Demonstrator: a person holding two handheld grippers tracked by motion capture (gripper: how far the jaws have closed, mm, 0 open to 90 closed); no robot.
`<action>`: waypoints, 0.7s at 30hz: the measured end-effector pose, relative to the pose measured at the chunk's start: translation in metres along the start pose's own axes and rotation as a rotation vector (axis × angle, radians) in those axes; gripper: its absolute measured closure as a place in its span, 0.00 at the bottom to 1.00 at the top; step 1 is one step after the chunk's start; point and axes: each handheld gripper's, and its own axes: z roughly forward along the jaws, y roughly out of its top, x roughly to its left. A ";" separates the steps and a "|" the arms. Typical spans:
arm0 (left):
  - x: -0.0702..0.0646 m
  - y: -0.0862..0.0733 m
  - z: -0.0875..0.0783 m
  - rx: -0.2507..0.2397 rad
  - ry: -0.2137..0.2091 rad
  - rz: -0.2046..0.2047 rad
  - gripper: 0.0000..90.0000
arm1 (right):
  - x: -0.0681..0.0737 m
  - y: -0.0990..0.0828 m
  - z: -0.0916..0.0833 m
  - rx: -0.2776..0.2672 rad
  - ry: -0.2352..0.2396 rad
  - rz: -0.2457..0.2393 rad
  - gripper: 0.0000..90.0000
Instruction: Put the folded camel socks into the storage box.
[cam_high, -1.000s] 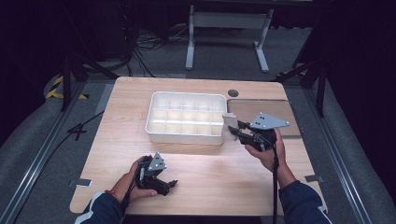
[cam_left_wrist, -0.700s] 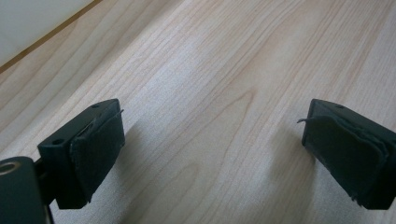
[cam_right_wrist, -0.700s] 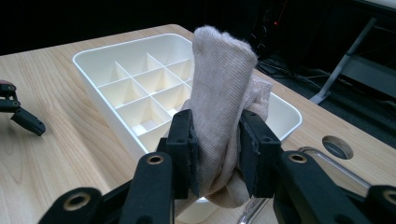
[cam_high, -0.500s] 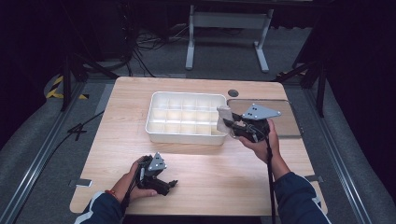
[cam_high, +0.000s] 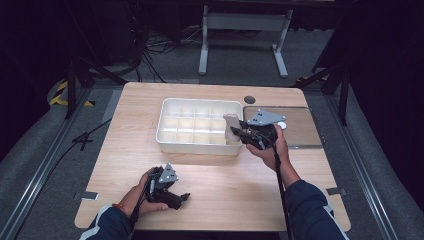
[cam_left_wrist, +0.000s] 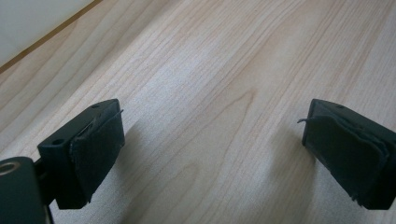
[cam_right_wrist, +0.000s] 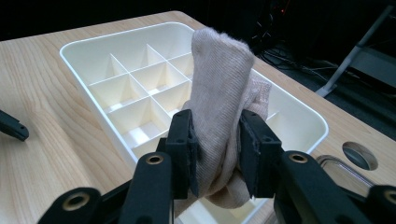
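the right gripper (cam_right_wrist: 217, 154) squeezes a rolled beige sock (cam_right_wrist: 224, 93) over the right end of the white tray with little boxes (cam_high: 165, 137), near a clear lid (cam_high: 300, 131), while the left gripper (cam_left_wrist: 212, 149) sits wide open on the bare wood table (cam_high: 225, 185).

Right tongs (cam_right_wrist: 217, 154) clamped on a rolled beige sock (cam_right_wrist: 223, 107) above a white divided tray (cam_right_wrist: 306, 119)

The two black jaws rise from the bottom edge and press on either side of the sock, which stands upright between them, its rounded top well above the pads and a bunched fold hanging below them. Behind and beneath the sock lies the tray, split by thin walls into a grid of small compartments, all those in sight bare. The tray rests on a pale wooden table (cam_right_wrist: 51, 107). A round hole (cam_right_wrist: 358, 155) is cut in the table near the tray's right corner, with a clear curved edge just beside it. A dark part pokes in at the left edge; what it is cannot be told.
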 end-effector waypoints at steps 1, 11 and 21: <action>0.000 0.000 0.000 0.000 0.000 0.000 0.07 | 0.001 0.001 0.002 0.004 0.001 -0.002 0.75; -0.001 0.000 0.000 -0.001 0.003 -0.005 0.06 | 0.011 0.003 0.030 0.041 0.006 -0.005 0.75; -0.001 0.001 0.001 -0.001 -0.002 -0.002 0.06 | 0.013 0.003 0.047 0.061 -0.014 0.002 0.75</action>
